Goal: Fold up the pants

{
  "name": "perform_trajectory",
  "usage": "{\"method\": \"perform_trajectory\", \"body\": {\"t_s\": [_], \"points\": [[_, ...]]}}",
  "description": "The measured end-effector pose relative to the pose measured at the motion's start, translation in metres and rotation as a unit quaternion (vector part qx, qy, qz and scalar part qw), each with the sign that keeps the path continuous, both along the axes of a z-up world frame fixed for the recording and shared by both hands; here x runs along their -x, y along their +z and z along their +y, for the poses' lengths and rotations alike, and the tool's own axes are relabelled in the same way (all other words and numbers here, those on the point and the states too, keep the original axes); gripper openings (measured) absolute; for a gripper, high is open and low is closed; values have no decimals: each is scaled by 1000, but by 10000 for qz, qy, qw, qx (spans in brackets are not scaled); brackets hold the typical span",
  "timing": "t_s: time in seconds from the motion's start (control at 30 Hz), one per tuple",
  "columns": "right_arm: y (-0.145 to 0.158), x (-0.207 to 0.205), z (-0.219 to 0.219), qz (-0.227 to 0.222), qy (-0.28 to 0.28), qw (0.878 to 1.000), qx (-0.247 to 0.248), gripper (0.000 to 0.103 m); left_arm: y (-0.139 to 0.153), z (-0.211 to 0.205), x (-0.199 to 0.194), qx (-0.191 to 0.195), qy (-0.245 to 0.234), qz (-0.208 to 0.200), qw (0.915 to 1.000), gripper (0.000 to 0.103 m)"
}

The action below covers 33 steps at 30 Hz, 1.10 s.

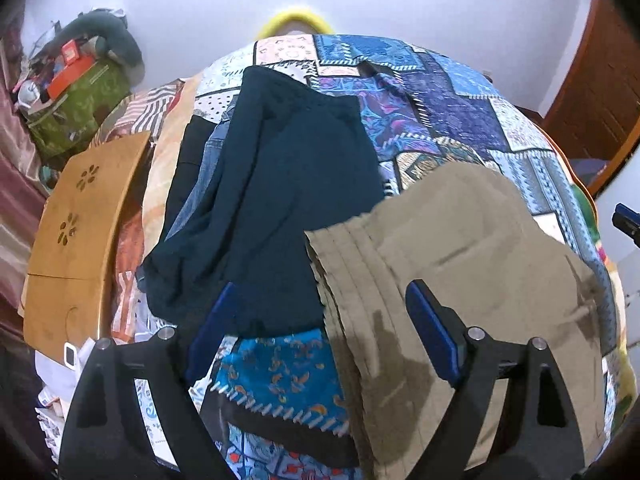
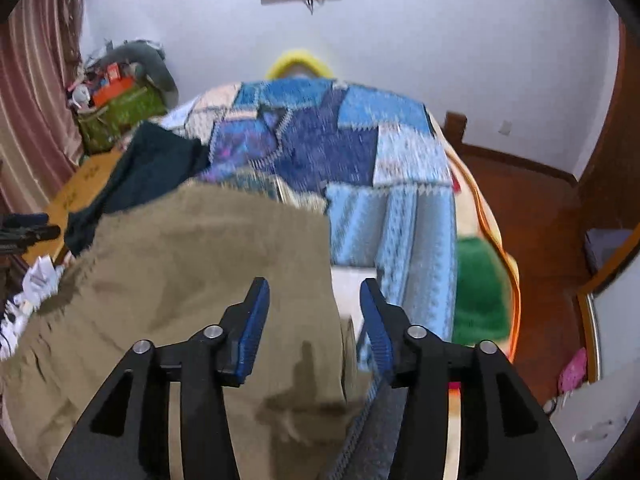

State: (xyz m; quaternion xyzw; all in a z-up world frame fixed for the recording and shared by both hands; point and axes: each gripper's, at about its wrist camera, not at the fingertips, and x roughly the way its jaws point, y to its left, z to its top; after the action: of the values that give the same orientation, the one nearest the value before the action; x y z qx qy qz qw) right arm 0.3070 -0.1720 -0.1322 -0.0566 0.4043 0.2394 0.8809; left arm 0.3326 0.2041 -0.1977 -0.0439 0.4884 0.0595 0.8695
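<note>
The khaki pants (image 1: 460,264) are seen lying on the patchwork quilt (image 1: 452,92) of the bed, near its front edge, already gathered into a compact folded stack whose layered edges show at the stack's left side in the left wrist view. Just beside them, toward the bed's left edge, a dark teal garment (image 1: 280,200) is spread over a pile of other clothes.

The left tool (image 1: 320,332) is held wide open with nothing between its pads; it hangs above the seam between the khaki stack and the teal garment. The right tool (image 2: 314,320) is partly open and empty as well, poised over the stack's right edge, where cloth gives way to quilt. Both tools are thus pointed down at opposite sides of the pants, and neither is clearly nearer.

The stack's long axis is judged to run from the front edge toward the headboard, though fisheye bending makes this uncertain. The near end of the pants is cut off by both tools, and the right wrist view is smeared by blur, so the fold lines there cannot be made out.
</note>
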Motion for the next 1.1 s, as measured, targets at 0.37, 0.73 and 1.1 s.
{"method": "perform_trajectory", "body": {"t_s": [0.37,0.73,1.1], "points": [[-52,-81,46,533,158,9983,146,47,-48,1,-56,136,-20,477,9988,86],[-131,-155,74,1545,-147,9879,48,47,-82,5,-79,228,131,506,9984,86],[-111,-125,79,804,-128,9967,34,11,-61,-9,-73,-1,-210,299,9993,48]]}}
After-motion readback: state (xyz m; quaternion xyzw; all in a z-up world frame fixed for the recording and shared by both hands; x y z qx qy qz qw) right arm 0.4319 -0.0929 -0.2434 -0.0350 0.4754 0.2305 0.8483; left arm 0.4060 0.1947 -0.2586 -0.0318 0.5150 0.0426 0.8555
